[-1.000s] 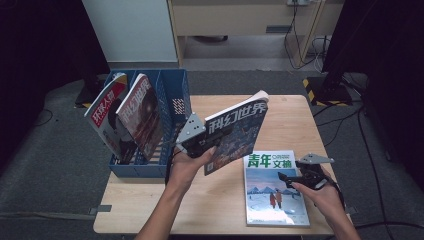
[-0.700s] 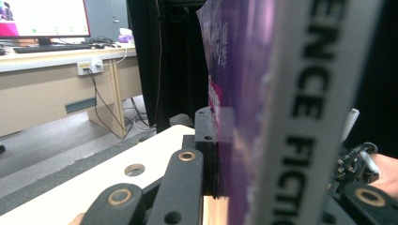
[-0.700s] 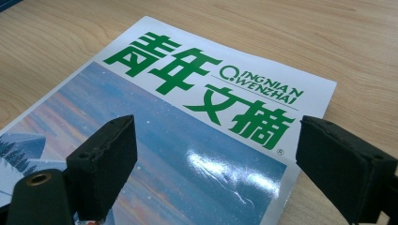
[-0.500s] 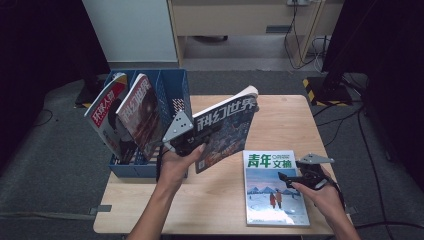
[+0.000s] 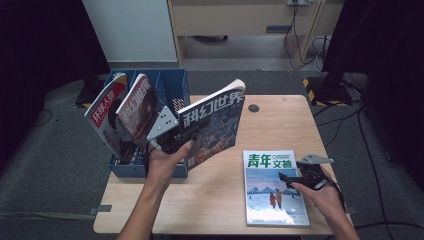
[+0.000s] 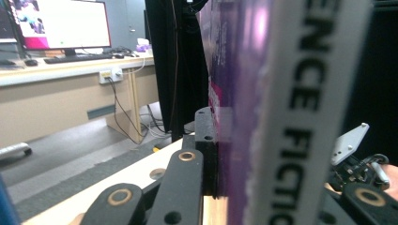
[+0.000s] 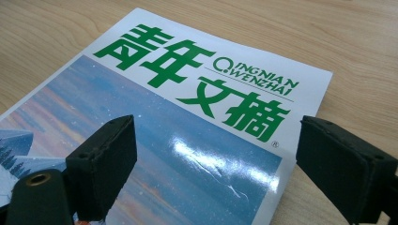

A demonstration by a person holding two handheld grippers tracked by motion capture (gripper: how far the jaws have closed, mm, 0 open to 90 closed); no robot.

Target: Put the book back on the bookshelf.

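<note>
Held upright above the table's left side beside the blue rack (image 5: 172,95), the science-fiction magazine (image 5: 212,130), pinched at its lower edge by the left claw (image 5: 172,142), looks light, glossy and floppy, so gripping near the spine seems wisest, while the right claw (image 5: 287,179) hovers spread over the flat magazine (image 5: 272,187).

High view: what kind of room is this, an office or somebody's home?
Probably an office or lab. A small wooden table stands on grey carpet, a desk with a computer monitor and keyboard is nearby, and a blue file rack holds magazines.
</note>
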